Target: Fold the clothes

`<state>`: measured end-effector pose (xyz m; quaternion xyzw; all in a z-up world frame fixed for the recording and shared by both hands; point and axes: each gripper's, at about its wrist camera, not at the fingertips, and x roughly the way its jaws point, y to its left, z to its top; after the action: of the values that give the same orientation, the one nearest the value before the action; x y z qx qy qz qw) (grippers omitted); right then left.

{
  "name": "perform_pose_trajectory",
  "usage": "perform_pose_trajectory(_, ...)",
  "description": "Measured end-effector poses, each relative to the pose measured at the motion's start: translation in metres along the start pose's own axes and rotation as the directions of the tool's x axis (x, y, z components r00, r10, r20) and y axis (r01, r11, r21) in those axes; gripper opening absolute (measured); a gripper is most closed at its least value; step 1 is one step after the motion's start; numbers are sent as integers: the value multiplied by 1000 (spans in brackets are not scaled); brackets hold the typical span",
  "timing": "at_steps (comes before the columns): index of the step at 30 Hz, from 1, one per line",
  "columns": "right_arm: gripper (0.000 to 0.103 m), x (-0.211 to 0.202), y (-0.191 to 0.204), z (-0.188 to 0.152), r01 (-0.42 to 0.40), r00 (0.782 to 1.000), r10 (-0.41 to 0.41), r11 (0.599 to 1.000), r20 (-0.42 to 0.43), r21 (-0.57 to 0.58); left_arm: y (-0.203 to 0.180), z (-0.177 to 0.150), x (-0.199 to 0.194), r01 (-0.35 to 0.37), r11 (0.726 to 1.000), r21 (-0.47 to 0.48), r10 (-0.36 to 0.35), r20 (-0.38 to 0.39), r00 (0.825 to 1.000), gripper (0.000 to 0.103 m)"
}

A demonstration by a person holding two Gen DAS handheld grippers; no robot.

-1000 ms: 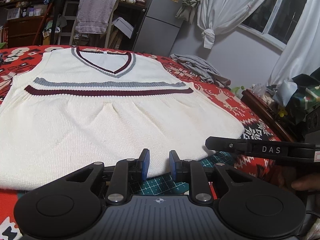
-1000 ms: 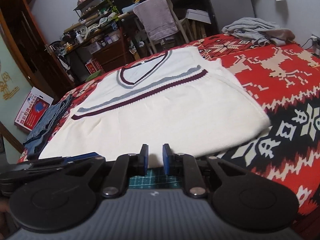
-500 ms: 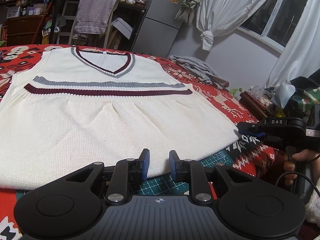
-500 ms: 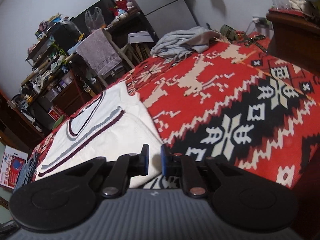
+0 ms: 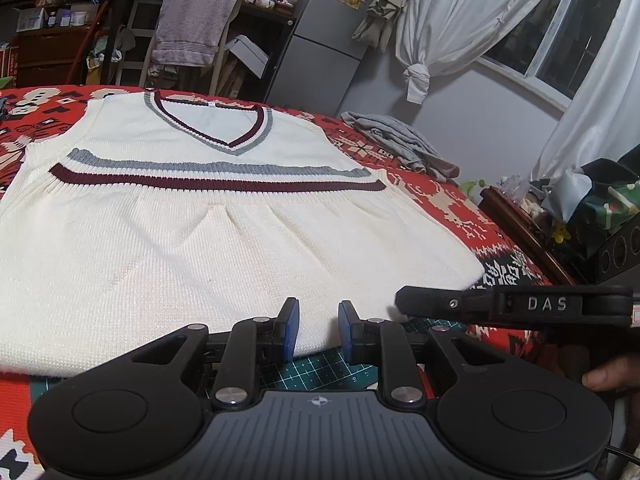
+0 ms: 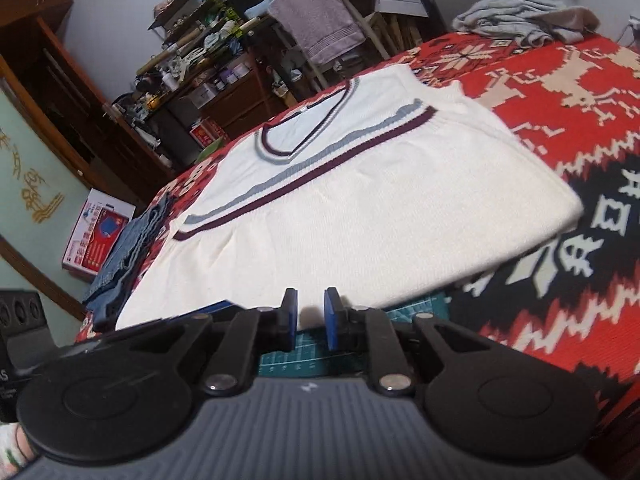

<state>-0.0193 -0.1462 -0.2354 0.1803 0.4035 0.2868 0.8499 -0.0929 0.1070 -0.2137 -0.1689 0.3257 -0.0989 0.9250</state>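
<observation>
The right tongs [image 6: 311,312] have swung back beside the left tongs [image 5: 318,322], both slightly parted and empty at the vest's [image 5: 224,240] six o'clock hem, apparently ready to pinch it.

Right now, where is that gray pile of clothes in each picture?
Left wrist view: the gray clothes pile lies right of center, on the red blanket, beyond the white vest's right edge.
Right wrist view: the pile sits at the top right, on the blanket's far end.
Shared landmark: the towel draped over a chair, behind the vest's neck.
</observation>
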Motion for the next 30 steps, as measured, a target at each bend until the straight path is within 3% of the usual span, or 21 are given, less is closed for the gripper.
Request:
perform_pose_trajectory(8,15,-40,-77,26,161,976,-185,969,113,189,2,0,0,3,1000,-5,-3,4,1000,21)
perform_pose_trajectory(12,17,-46,-77,35,201,964,-224,967,144,157,1,0,0,-2,1000,-7,2,4,1000,21)
perform_pose_trajectory(17,17,-28,-29,27,130,989,-128,991,75,-26,-2,1,-3,-5,1000,-16,5,-6,1000,21)
perform_pose_trajectory(22,11,2,27,3,73,997,-78,969,-15,-237,-6,1,-4,-7,1000,5,7,-20,1000,12)
perform_pose_trajectory(25,9,12,53,-11,20,997,-40,952,-61,-305,-4,-1,-7,-5,1000,-8,5,-22,1000,10)
perform_pose_trajectory(30,9,21,72,-18,-48,994,14,945,-106,-325,3,-2,-15,1,999,-50,-2,-11,1000,9)
